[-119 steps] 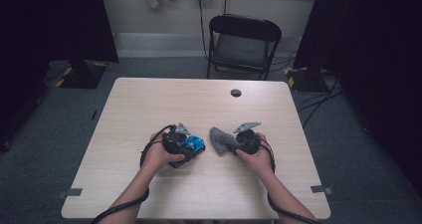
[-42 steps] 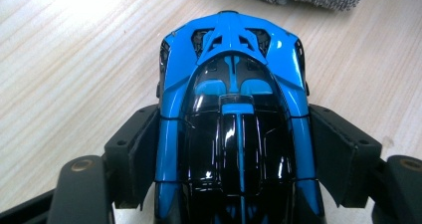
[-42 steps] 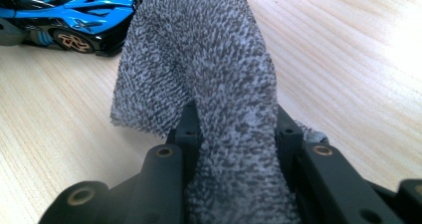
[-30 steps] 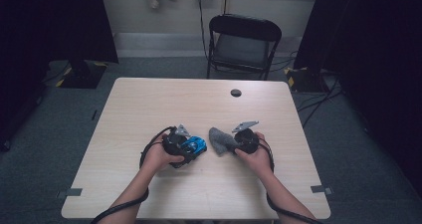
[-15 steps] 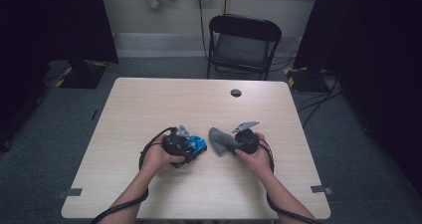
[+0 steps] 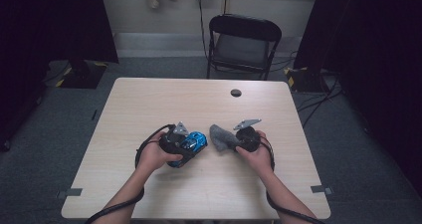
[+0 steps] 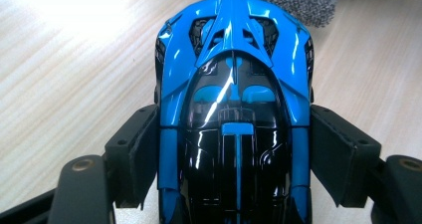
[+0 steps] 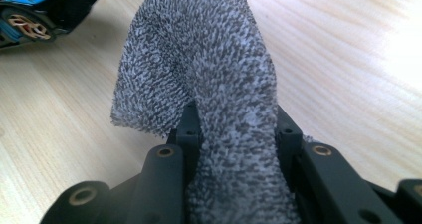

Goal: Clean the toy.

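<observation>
Hardly anything has moved vs. the earlier frames: both hands sit in the same spots near the counter's middle, maybe a hair's shift at most.

Left claw (image 6: 191, 145), in the high view, sits at approx. 7 o'clock from the counter (image 6: 149, 109) centre, pointing toward 3 o'clock. It's clamped on a blue toy car (image 6: 193, 142). In the left gripper view the car (image 7: 234, 109) runs lengthwise away from the camera between the two black jaws, one pad pressed on each flank, glossy blue body w/ black roof and a blue centre stripe. Left hand (image 6: 157, 157) wraps the gripper body from below; a cable loops round the wrist.

Right claw (image 6: 230, 140) is at approx. 5 o'clock from the centre, pointing toward 9 o'clock, facing the left one. It's pinched narrow on a grey cloth (image 6: 219, 137). In the right gripper view the cloth (image 8: 219, 84) is bunched between the jaws and stands up in a fold beyond the tips, speckled grey-white terry texture. Right hand (image 6: 256, 157) holds that gripper, grey plate on top.

Car and cloth are just beside each other, cloth at 3 o'clock of the car; can't tell from the high view if they touch. In the left gripper view the cloth's edge (image 7: 278, 0) lies right past the car's far end. In the right gripper view a car wheel (image 8: 25, 27) shows at 10 o'clock.

Small dark round item (image 6: 236, 92) lies on the counter toward 12 o'clock, well apart. Black folding chair (image 6: 244, 45) stands beyond the far edge.
</observation>
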A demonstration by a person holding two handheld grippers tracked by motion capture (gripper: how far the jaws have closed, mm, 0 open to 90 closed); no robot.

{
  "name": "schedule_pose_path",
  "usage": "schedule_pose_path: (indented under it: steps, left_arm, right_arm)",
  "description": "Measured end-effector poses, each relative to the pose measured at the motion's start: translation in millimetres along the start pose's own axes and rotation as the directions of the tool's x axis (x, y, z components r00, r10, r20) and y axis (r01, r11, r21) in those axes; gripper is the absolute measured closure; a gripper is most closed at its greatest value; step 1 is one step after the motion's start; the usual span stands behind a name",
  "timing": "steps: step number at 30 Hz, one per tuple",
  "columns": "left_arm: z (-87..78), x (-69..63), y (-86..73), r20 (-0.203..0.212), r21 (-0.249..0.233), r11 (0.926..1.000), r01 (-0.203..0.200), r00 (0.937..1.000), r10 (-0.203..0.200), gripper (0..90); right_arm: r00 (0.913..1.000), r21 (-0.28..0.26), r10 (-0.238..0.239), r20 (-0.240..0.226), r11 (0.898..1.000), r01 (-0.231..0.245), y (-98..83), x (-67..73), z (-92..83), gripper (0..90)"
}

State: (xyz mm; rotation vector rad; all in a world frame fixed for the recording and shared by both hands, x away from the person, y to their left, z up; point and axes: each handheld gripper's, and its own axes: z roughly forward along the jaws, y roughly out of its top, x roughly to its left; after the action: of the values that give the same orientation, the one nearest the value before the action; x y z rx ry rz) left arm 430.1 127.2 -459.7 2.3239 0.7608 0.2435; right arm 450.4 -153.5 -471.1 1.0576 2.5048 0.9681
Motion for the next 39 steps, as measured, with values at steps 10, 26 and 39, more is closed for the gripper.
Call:
schedule_pose_path:
  steps: [10,26,39]
  left_arm:
    - [-14.4,-1.3,13.2,0.012,-0.020,0.9997,-0.016,0.9998,0.016,27.1]
    - [-10.9,-10.0,27.7,0.030,0.025,0.9976,-0.064,0.9975,0.064,27.1]
    - [-12.1,-6.0,35.7,0.006,0.022,0.9992,-0.035,0.9994,0.034,27.1]
  right_arm:
    - [1.0000,-0.029,-0.002,-0.001,1.000,0.002,14.1,-2.3,-12.2,66.8]
    - [0.9986,-0.087,-0.053,0.001,0.995,0.053,56.0,5.7,-29.0,66.8]
    - [0.9893,-0.086,-0.137,-0.049,0.987,0.133,55.9,15.2,-27.9,67.1]
